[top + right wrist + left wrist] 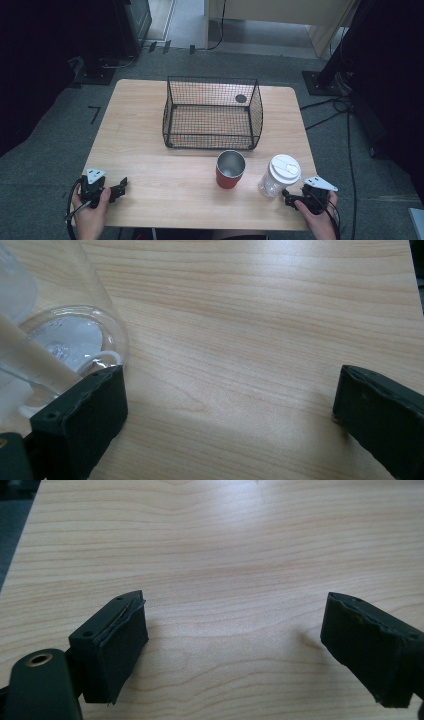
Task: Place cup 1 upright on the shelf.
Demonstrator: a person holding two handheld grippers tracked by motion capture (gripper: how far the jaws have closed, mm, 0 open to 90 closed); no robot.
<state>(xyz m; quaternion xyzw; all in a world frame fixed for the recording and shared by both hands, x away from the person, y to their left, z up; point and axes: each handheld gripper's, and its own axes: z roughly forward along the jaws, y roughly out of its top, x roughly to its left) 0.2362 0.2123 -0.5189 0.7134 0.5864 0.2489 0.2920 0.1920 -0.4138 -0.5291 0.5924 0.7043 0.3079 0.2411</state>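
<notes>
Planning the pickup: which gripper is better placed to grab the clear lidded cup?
Right. The right gripper sits open beside the clear cup; the left gripper is far across the table.

Black claws [121,186] (grey triangular plates), trailing cables

One wire basket [212,114], one red metal cup [230,170] and one clear lidded cup [279,175] are counted; both cups are placed near the basket's front.
</notes>
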